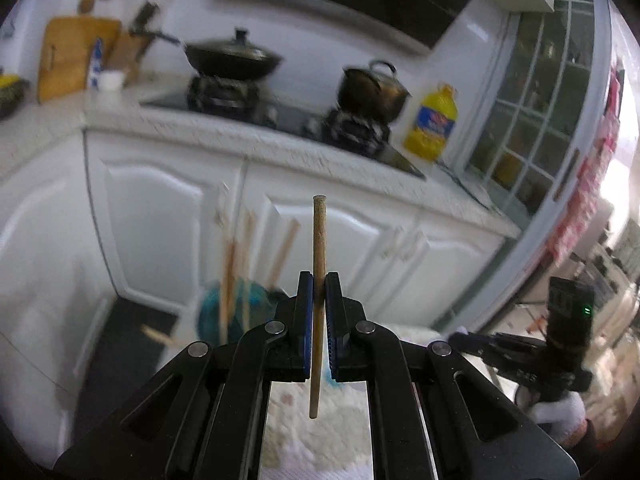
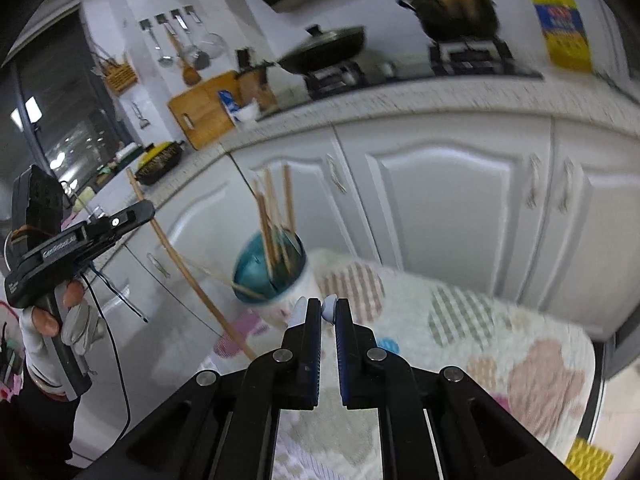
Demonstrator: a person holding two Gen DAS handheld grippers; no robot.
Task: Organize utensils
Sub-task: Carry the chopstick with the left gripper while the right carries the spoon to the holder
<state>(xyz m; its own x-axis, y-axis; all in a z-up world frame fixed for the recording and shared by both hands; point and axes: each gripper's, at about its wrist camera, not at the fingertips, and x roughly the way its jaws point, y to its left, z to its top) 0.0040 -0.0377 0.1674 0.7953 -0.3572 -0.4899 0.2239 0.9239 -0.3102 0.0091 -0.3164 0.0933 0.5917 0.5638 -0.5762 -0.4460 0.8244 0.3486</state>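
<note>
Between the blue pads of the left gripper [image 1: 319, 280] stands a single wooden chopstick [image 1: 319, 248], pinched a little below its middle and upright, one end well above the fingertips and the other hanging down over the patterned cloth [image 1: 320, 440]. It is light, stiff and thin, and smooth enough to pivot in a narrow pinch, so a hold near the middle, as here, looks the safest. Just beyond and left of this gripper sits the teal-and-white utensil holder [image 2: 264, 272], on the cloth near its far edge, with several more chopsticks [image 2: 276, 216] leaning in it. Further right, the right gripper [image 2: 328, 312] is closed down on a small white rounded thing [image 2: 329, 309] at its very tips; blur hides what it is, possibly a spoon's end. The holder lies just ahead of this gripper, to its left.
</note>
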